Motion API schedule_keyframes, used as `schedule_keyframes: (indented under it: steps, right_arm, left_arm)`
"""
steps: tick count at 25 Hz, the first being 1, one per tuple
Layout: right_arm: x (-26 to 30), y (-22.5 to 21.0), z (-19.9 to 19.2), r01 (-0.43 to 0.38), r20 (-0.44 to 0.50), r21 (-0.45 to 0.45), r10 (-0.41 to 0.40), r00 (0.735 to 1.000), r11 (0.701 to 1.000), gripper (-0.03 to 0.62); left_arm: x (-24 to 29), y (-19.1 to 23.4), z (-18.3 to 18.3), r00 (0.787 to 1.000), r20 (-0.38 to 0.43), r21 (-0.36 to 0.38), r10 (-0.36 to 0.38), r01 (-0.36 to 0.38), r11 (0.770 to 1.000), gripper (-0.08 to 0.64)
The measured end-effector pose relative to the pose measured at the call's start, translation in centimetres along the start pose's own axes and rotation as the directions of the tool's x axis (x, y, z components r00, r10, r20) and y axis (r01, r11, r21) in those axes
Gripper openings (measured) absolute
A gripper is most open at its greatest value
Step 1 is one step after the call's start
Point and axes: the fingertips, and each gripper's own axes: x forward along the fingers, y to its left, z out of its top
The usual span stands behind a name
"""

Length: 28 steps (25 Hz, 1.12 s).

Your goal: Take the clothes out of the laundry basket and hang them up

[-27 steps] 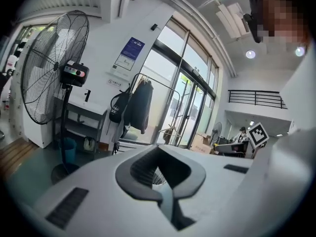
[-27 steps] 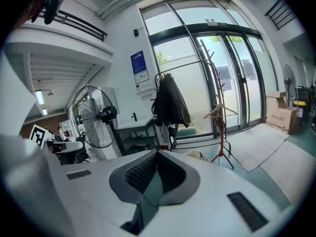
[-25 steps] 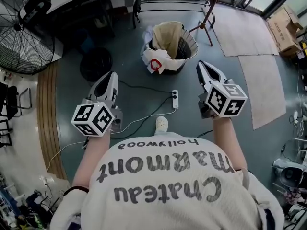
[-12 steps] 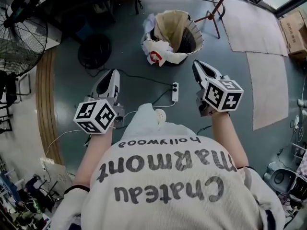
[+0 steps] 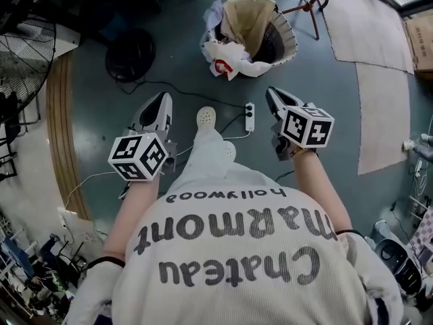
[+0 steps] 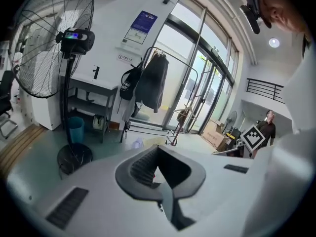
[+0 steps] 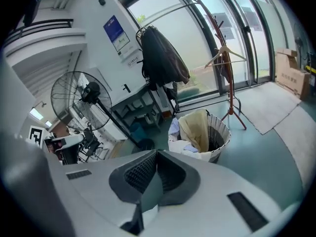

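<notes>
A round laundry basket [image 5: 284,29] stands on the grey floor ahead, filled with a beige cloth [image 5: 249,19] and a white garment with red print [image 5: 226,63] spilling over its rim. My left gripper [image 5: 164,100] is shut and empty, low and left of the basket, well short of it. The right gripper [image 5: 270,93] is also shut and empty, a little below the basket's right side. In the right gripper view the basket [image 7: 219,132] lies beyond the closed right gripper [image 7: 157,154]. The left gripper [image 6: 158,152] in its own view is shut on nothing.
A clothes rack with dark garments [image 7: 163,58] and a wooden coat stand [image 7: 228,63] stand by the glass doors. A pedestal fan [image 6: 49,38], its round base [image 5: 132,56], a power strip [image 5: 249,117] with cables, pale rugs [image 5: 379,114] and the person's shoe [image 5: 206,117] are nearby.
Both grippers have sunk lower and come closer to the basket as the person stepped forward. A shoe has come forward between them. Both stayed shut.
</notes>
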Motion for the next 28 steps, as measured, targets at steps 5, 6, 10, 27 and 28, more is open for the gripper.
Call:
schedule_keyframes:
  steps: [5, 6, 10, 27, 28]
  right_arm:
    - [4.4, -0.5, -0.2, 0.014, -0.077, 0.002, -0.014, 0.997, 1.000, 0.028]
    - [5.3, -0.4, 0.0, 0.015, -0.088, 0.002, -0.014, 0.996, 1.000, 0.028]
    - [9.2, -0.5, 1.0, 0.009, -0.138, -0.038, -0.014, 0.990, 0.999, 0.028]
    - [25.4, -6.9, -6.9, -0.048, -0.384, -0.427, -0.133, 0.914, 0.903, 0.161]
    - [26.0, -7.1, -7.2, -0.063, -0.389, -0.473, -0.143, 0.910, 0.879, 0.161]
  left_arm:
    - [3.0, 2.0, 1.1, 1.000, -0.025, -0.008, -0.017, 0.016, 1.000, 0.008]
    - [3.6, 2.5, 1.4, 0.999, -0.033, -0.004, -0.017, 0.017, 1.000, 0.008]
    - [6.5, 5.0, 2.1, 0.998, -0.067, -0.023, -0.008, 0.006, 1.000, 0.008]
    - [13.2, 12.9, -3.6, 0.994, -0.104, -0.020, 0.013, -0.015, 1.000, 0.008]
    - [13.2, 13.3, -4.0, 0.994, -0.106, -0.020, 0.019, -0.021, 1.000, 0.008]
